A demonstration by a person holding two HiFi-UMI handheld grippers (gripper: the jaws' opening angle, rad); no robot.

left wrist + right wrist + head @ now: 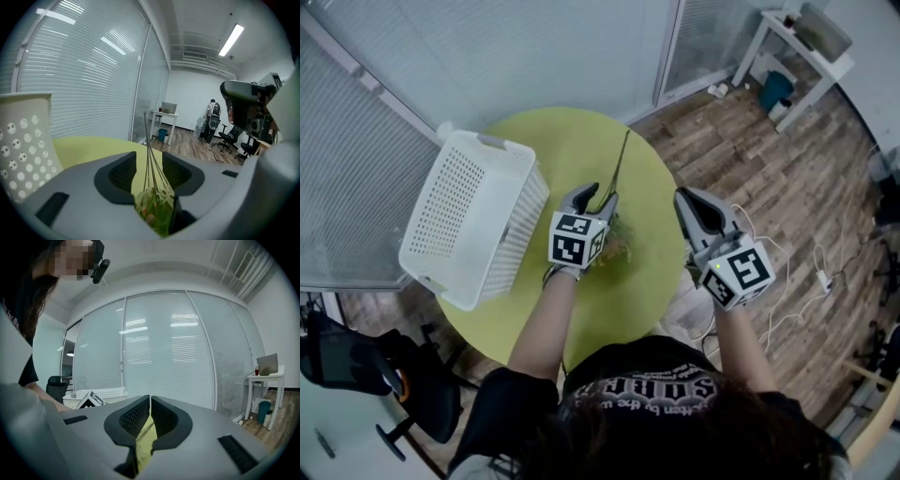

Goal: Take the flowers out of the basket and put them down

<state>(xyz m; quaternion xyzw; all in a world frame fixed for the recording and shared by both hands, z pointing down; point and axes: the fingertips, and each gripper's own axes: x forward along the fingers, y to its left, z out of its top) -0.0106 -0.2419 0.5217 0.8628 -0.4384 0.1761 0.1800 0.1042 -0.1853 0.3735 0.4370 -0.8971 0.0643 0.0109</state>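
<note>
L gripper point(596, 200) jaws spread, thin-stemmed green flower bunch point(617, 246) loose between. Risk: pulling back snags stems, drags bunch toward near edge of round lime-green table point(581, 141). R gripper point(692, 199) jaws pressed together, empty.

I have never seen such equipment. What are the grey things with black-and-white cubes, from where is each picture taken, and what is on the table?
No robot: a person holds a two-jaw gripper in each hand, and the marker cubes are parts of them. The head view comes from a camera on the person's head, looking down. The two gripper views come from cameras riding on each gripper, looking along its jaws. On the round green table are a white perforated basket and a bunch of flowers with long stems. The left gripper has its jaws apart around the flowers, not pressing them. The right gripper is shut and empty.
</note>
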